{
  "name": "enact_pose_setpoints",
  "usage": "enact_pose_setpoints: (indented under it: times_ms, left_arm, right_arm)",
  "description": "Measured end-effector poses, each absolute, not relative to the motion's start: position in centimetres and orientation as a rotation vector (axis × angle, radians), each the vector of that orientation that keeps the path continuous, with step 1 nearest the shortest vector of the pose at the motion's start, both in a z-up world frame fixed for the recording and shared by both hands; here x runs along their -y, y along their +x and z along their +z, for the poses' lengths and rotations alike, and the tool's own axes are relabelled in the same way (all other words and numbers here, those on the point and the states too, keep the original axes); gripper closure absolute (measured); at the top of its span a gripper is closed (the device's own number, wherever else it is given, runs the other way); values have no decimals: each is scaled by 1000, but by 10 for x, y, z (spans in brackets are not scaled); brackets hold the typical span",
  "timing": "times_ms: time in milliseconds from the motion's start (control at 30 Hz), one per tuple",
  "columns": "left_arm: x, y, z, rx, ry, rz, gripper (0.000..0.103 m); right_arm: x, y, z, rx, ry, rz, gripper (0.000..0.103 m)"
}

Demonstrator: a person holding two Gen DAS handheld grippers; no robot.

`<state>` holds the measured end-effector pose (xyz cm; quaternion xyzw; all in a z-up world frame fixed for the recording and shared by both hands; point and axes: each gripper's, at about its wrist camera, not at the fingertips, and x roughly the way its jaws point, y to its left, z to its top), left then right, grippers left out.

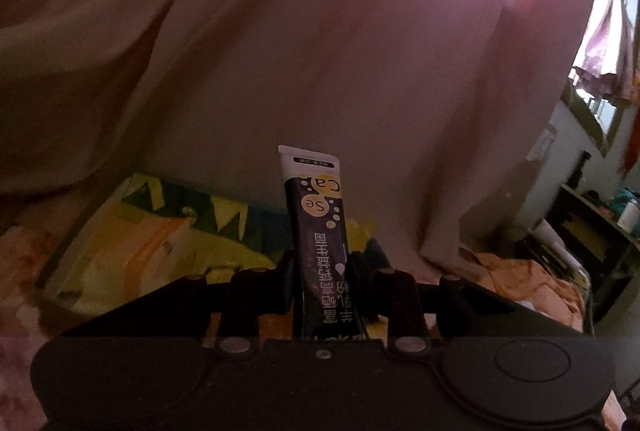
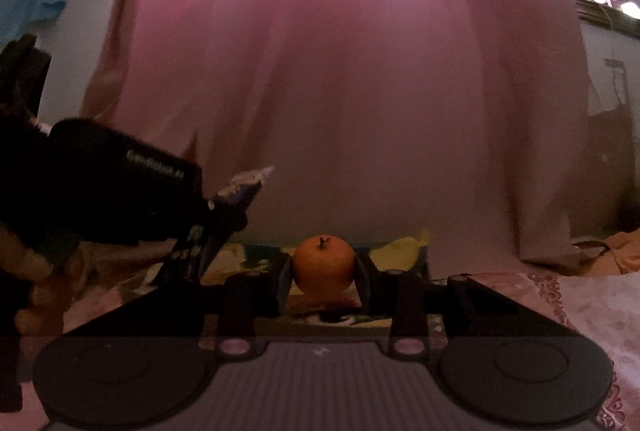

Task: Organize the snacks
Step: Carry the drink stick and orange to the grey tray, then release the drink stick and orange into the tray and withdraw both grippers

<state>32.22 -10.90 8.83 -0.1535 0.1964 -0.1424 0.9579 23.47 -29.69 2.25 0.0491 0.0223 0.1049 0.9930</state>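
I clamped my left tool (image 1: pixel 322 263) on a snack sachet (image 1: pixel 318 231) and my right tool (image 2: pixel 323 271) on an orange (image 2: pixel 323 263), both lifted clear for sorting.

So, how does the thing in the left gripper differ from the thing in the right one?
The left gripper holds a long, flat dark snack packet; the right gripper holds a round orange. The packet bears printed text and yellow circles; the orange is plain, with a small stem. The packet reaches well past the fingers; the orange sits between them. Both are clamped from two sides.
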Motion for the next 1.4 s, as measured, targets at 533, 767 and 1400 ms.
enact_pose_setpoints:
  times_ms: [533,767,1400]
  left_arm:
    - [143,396,57,-497,-218,-207,74]
    - [150,399,44,-525,-204,-198,73]
    - [123,341,81,-413,-163,-106,1]
  right_arm:
    - [304,269,-21,-72,84,146,65]
    - [306,271,-17,-90,95,159,65]
    - [306,255,16,-12,88,136,18]
